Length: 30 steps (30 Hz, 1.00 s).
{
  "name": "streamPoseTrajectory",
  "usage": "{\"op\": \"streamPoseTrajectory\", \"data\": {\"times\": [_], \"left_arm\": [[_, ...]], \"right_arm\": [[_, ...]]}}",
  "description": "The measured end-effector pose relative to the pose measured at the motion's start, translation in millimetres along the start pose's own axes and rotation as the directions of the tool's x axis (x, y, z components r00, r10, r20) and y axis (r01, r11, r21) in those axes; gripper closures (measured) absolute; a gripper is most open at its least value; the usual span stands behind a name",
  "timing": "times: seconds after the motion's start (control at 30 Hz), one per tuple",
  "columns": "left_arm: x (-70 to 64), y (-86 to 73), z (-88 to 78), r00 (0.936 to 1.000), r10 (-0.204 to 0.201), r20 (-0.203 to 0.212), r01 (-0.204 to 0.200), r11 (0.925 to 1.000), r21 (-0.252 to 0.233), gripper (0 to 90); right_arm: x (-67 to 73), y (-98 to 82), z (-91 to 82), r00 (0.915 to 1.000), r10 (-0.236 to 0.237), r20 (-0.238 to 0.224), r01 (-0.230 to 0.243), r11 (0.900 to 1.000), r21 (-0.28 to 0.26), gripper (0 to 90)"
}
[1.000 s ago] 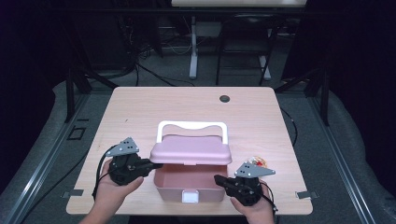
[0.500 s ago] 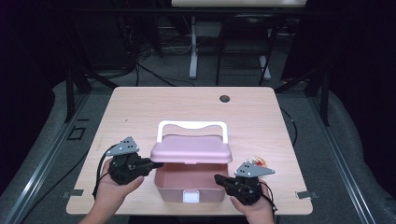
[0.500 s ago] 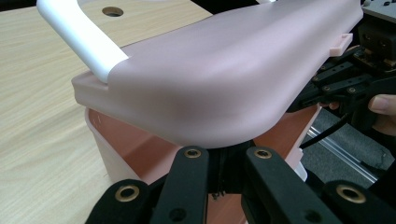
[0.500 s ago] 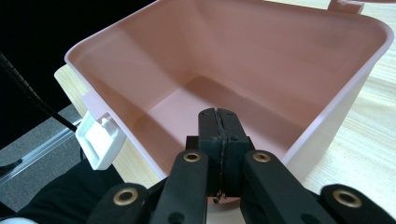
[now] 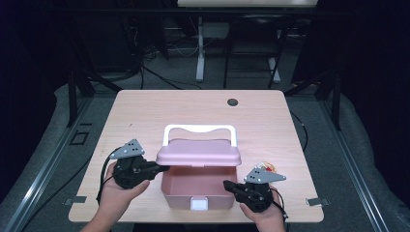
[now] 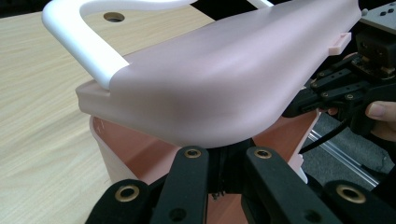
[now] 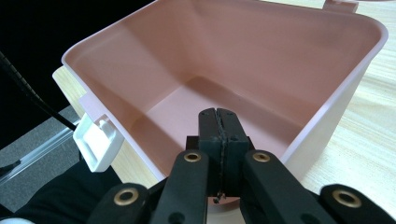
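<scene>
In the high view the pink lid (image 5: 198, 153) hides the far part of the pink box (image 5: 196, 186) and whatever lies under it. The tips of the left gripper (image 5: 162, 168) vanish beneath the lid's left edge, so what they touch cannot be told. A small orange-and-yellow thing (image 5: 265, 167) near the right gripper (image 5: 227, 184) is half hidden by that gripper's grey plate and too small to name. The person's forearms are cut off by the near edge. In the left gripper view the lid covers the tips of the jaws, and the white handle (image 6: 81, 39) runs out of the top edge. In the right gripper view the box's far right corner is cut off.
</scene>
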State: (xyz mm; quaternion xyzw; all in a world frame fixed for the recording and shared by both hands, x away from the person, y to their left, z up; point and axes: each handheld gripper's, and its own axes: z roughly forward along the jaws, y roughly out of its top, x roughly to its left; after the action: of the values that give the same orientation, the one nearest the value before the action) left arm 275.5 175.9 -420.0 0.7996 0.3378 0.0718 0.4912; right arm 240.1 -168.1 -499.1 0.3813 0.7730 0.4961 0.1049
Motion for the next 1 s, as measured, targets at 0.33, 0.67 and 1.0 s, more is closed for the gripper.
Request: {"op": "streamPoseTrajectory", "data": {"times": [0.33,0.67,1.0], "left_arm": [[2.0,5.4,-1.1,1.0000,-0.007,-0.002,0.007,1.0000,-0.002,89.6],[4.3,12.4,-1.6,0.9999,-0.010,-0.006,0.010,1.0000,0.002,89.6],[8.4,19.1,-1.6,0.9998,-0.015,-0.009,0.015,0.9999,-0.004,89.6]], "right_arm": [[0.4,-1.3,-0.5,1.0000,-0.001,-0.001,0.001,1.000,-0.002,90.0],[0.3,-2.1,-0.6,1.0000,-0.007,-0.003,0.007,1.000,-0.008,90.0],[0.0,-2.7,-0.9,1.0000,-0.008,-0.004,0.008,1.000,-0.011,90.0]]}}
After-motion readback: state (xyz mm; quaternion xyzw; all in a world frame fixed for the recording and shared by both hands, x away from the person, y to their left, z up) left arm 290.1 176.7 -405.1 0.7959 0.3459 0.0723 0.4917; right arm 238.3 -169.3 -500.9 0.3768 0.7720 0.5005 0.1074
